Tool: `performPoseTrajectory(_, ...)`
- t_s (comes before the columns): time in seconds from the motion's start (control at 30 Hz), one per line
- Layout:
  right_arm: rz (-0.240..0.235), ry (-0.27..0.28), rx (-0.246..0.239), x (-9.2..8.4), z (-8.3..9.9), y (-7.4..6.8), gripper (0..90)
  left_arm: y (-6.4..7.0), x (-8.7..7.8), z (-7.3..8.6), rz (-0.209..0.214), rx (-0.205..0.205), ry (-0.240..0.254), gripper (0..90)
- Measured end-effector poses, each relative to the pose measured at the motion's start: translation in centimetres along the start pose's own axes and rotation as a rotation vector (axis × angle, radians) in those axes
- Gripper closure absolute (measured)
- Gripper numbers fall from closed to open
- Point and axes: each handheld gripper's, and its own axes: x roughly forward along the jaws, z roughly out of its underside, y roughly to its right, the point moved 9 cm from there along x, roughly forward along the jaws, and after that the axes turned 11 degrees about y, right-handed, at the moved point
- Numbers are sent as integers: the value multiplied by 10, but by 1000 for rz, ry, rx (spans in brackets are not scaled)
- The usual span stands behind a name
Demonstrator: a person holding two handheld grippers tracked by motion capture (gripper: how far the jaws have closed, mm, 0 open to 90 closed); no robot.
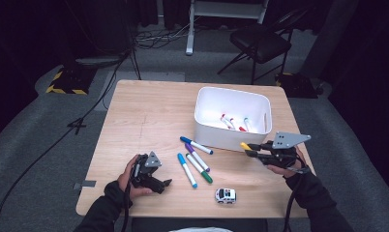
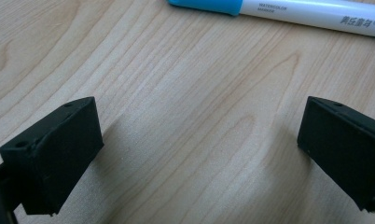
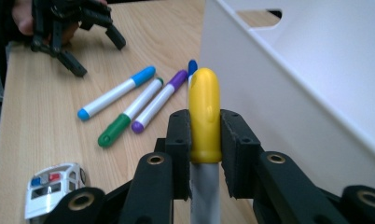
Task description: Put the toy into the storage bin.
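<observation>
My right gripper (image 1: 253,151) is shut on a yellow-capped marker (image 1: 245,145), held above the table just in front of the white bin (image 1: 231,137). In the right gripper view the yellow cap (image 3: 204,112) stands up between the two pads of the gripper (image 3: 205,135), beside the bin wall (image 3: 288,93). My left gripper (image 1: 164,185) rests low at the front left of the table, and its jaws stand wide apart with only bare wood between them (image 2: 199,149). A light-blue marker (image 2: 279,8) lies just beyond its jaws.
Several markers lie loose on the table: dark blue (image 1: 196,145), purple (image 1: 197,157), green (image 1: 200,169), light blue (image 1: 187,170). More markers (image 1: 233,123) lie inside the bin. A toy police car (image 1: 225,195) stands near the front edge.
</observation>
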Motion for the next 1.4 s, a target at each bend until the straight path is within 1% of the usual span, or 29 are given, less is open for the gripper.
performPoseTrajectory(0.07, 5, 8, -11, -2, -11, 3, 746, 0, 0, 0, 1, -1, 0, 1)
performPoseTrajectory(0.1, 8, 4, -22, -4, -16, 5, 746, 0, 0, 0, -2, 1, 0, 1)
performPoseTrajectory(0.23, 18, 0, -39, -4, -33, 10, 746, 0, 0, 0, -2, 1, 0, 1)
performPoseTrajectory(0.37, 30, -11, -43, -5, -48, 17, 746, 0, 0, 0, 1, -1, 0, 1)
performPoseTrajectory(0.6, 57, -6, -73, -7, -73, 30, 746, 0, 0, 0, -1, 0, 0, 1)
performPoseTrajectory(0.63, 59, 0, -68, -6, -78, 32, 746, 0, 0, 0, -1, 0, 0, 1)
performPoseTrajectory(0.67, 61, 0, -77, -6, -81, 35, 746, 0, 0, 0, -2, 0, -1, 1)
performPoseTrajectory(0.73, 68, 3, -78, -4, -88, 39, 746, 0, 0, 0, 2, -2, 0, 1)
performPoseTrajectory(0.77, 71, -3, -80, -2, -91, 41, 747, 0, 0, 0, -2, 1, -1, 1)
performPoseTrajectory(0.83, 83, -17, -105, 2, -95, 45, 746, 0, 0, 0, 3, -2, 0, 1)
performPoseTrajectory(0.97, 96, -19, -91, 11, -100, 56, 746, 0, 0, 0, 3, -1, 0, 1)
performPoseTrajectory(1.1, 106, -37, -87, 24, -100, 66, 746, 0, 0, 0, -1, 1, 0, 1)
performPoseTrajectory(1.23, 115, -69, -82, 36, -95, 75, 746, 0, 0, 0, 1, -1, 0, 1)
performPoseTrajectory(1.3, 124, -94, -80, 41, -91, 80, 746, 0, 0, 0, 2, -1, 0, 1)
performPoseTrajectory(1.37, 120, -113, -77, 47, -87, 83, 746, 0, 0, 0, 1, -1, 0, 1)
performPoseTrajectory(1.4, 125, -132, -79, 49, -84, 85, 746, 0, 0, 0, -2, 0, 0, 1)
